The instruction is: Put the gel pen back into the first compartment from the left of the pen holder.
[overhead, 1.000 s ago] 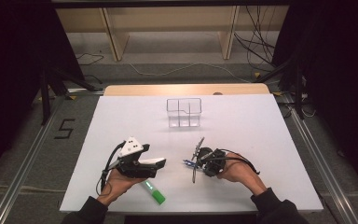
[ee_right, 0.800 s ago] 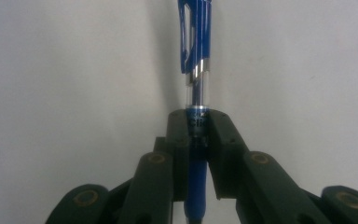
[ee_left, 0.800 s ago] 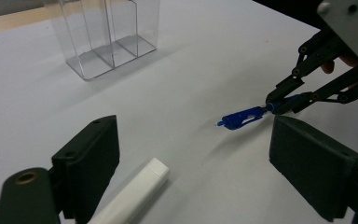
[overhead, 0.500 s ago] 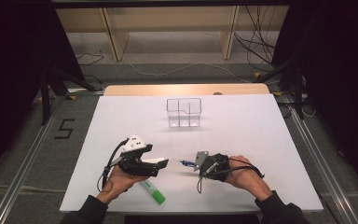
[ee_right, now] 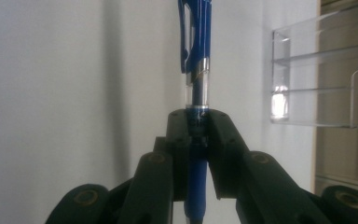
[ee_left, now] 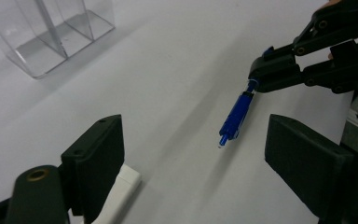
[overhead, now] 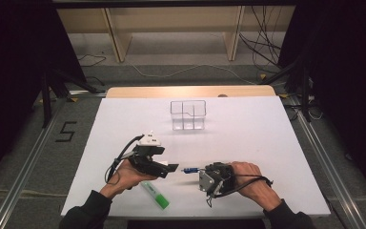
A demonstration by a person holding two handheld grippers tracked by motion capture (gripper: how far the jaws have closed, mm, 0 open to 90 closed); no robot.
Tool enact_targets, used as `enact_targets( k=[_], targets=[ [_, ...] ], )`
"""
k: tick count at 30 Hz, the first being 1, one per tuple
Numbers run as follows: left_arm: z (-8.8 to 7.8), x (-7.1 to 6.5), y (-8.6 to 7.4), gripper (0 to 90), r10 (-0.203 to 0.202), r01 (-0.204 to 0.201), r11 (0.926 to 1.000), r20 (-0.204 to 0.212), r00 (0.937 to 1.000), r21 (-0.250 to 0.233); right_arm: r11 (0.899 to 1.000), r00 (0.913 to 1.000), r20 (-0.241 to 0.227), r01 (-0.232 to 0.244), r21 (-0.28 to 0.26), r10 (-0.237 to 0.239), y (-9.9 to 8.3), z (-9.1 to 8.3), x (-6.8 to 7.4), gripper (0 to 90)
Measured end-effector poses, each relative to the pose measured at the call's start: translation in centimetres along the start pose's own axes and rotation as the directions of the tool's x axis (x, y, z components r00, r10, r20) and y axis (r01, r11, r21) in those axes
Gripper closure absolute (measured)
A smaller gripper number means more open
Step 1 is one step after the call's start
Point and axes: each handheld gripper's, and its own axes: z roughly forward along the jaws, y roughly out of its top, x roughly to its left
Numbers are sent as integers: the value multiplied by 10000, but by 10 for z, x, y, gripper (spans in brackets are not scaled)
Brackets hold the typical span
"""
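Two grippers are facing each other; your right gripper [overhead: 201, 170] is clamping a blue pen [ee_left: 236, 116]; your left gripper [overhead: 172, 168] is gaping wide, gripping nothing, beside a green marker [overhead: 155, 194].

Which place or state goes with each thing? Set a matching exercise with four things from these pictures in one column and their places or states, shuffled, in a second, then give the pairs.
Things:
1. blue pen
2. green marker
3. clear organizer
4. left tongs

Places or states:
A. open, holding nothing
B. standing at the far middle of the table
C. clamped in the right tongs
D. lying on the table near the person's left hand

Pairs: 1-C, 2-D, 3-B, 4-A
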Motion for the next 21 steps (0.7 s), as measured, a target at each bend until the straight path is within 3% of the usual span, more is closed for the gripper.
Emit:
enact_targets(
  k=[5,7,10,12,15,18,19,20,21],
  targets=[
    [11,-2,11,219,345,-390,9948,483,9982,944,9992,9987,320,400,-63,-398,2,-2,4,801],
    [16,-2,14,227,267,-348,9922,690,9973,1195,9976,9960,583,679,-131,-671,3,-2,6,801],
    [22,-2,17,238,391,-542,9835,897,9952,1724,9938,9905,837,1103,-109,-1090,5,-2,7,801],
    [25,-2,18,250,402,-585,9799,983,9943,1906,9884,9824,1126,1513,-123,-1490,6,-2,8,801],
    [28,-2,20,263,475,-712,9723,1100,9928,2225,9875,9792,1299,1576,-34,-1558,7,-3,12,801],
    [32,-2,23,279,443,-701,9699,1143,9925,2333,9805,9652,1744,1965,79,-1948,9,-3,14,801],
    [33,-2,23,283,460,-735,9677,1175,9920,2411,9742,9566,1860,2250,179,-2244,10,-3,14,801],
    [34,-2,24,286,452,-726,9668,1157,9923,2450,9732,9546,1910,2290,203,-2286,11,-2,16,801],
    [35,-1,25,292,586,-884,9613,1198,9911,2610,9705,9498,2013,2401,209,-2393,11,-2,16,801]
  ],
)
